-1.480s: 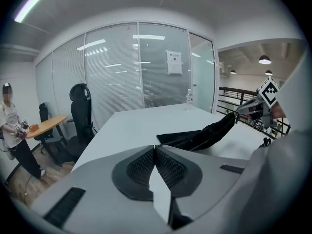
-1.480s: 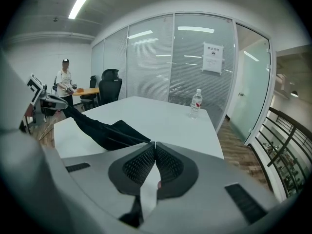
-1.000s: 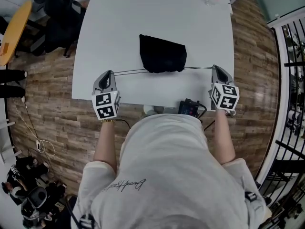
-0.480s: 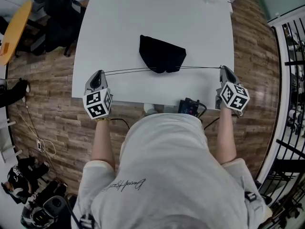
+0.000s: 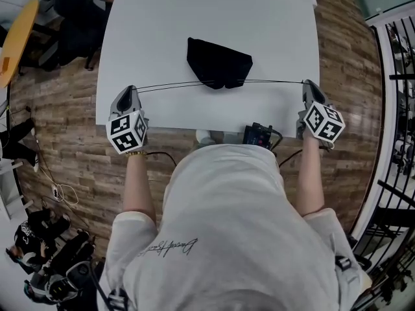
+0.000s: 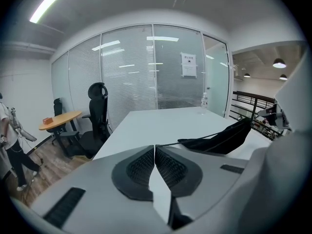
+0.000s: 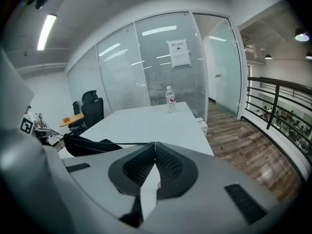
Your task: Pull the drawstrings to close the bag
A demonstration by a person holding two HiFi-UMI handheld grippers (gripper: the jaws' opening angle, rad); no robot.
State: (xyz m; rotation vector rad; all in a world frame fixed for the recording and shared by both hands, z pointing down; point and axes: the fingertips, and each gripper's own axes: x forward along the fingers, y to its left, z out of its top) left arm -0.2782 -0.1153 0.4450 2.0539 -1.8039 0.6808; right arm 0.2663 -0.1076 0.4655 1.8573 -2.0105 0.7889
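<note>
Head view: the bag (image 5: 218,62) is seen lying flat on the white counter (image 5: 194,11), about midway across its width and closer to the near edge than to the far one. Its long axis is laid left to right, roughly along that near edge. The narrower, gathered mouth is turned toward the person, the wider bottom away. From the mouth the left cord (image 5: 170,85) and the right cord (image 5: 275,81) are drawn out taut in one nearly straight line across the counter.

The left tongs (image 5: 130,89) are held at the counter's left edge, close to its near corner. The right tongs (image 5: 307,83) are held at the right edge. Outside both edges wooden floor (image 5: 65,141) is seen. A chair (image 5: 74,18) is placed beside the far left of the counter, and a railing (image 5: 395,76) well off to the right. The far half of the counter is open surface.

In the left gripper view the tongs are shown pressed together, the left cord pinched at their tips and run off rightward to the bag. In the right gripper view the tongs are likewise clamped on the right cord, which is led leftward to the bag. A bottle (image 7: 169,99) is stood upright by the far edge.
</note>
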